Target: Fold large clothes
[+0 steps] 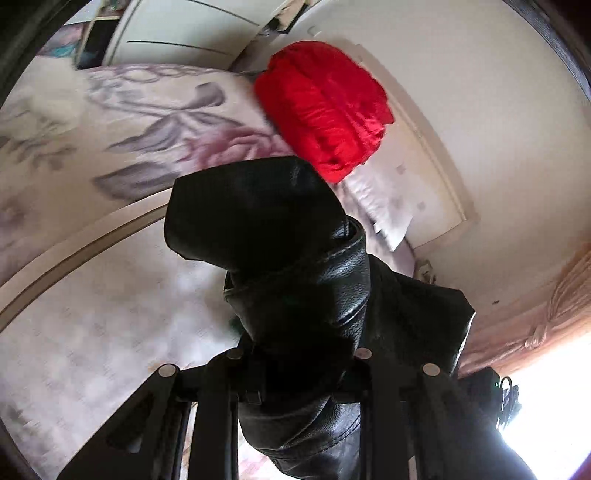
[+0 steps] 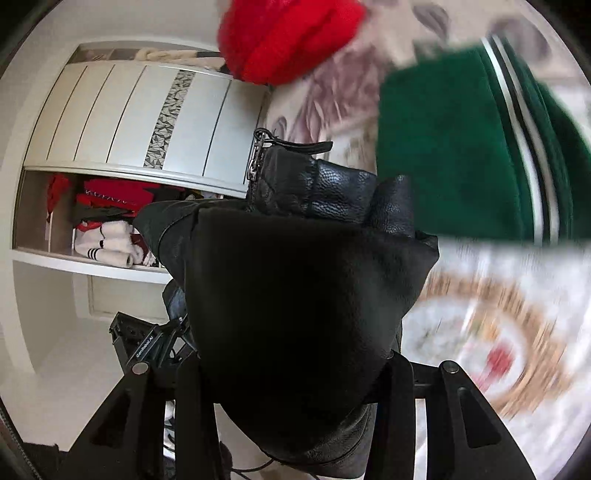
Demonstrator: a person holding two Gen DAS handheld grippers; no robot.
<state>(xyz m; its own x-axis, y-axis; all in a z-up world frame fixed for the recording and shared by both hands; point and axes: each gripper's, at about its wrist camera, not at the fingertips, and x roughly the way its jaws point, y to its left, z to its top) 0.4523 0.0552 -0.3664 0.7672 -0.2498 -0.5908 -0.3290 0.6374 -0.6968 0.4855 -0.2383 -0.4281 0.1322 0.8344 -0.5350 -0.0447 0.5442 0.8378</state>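
A black leather jacket [image 1: 303, 288] fills the middle of the left wrist view, bunched up and lifted off the bed. My left gripper [image 1: 295, 354] is shut on it, and the leather covers both fingertips. In the right wrist view a thick fold of the same jacket [image 2: 295, 295], with a zip and chain at its top, sits between the fingers of my right gripper [image 2: 295, 369], which is shut on it. The leather hides those fingertips too. Part of the other gripper's black body [image 2: 140, 343] shows at the lower left.
A red garment [image 1: 325, 107] lies on the floral bed cover [image 1: 110, 122]; it also shows as red garment [image 2: 288, 33]. A green garment with white stripes [image 2: 461, 155] lies to the right. A white wardrobe [image 2: 129, 114] has folded clothes on an open shelf [image 2: 107, 229]. A peach curtain [image 1: 546, 314] hangs at right.
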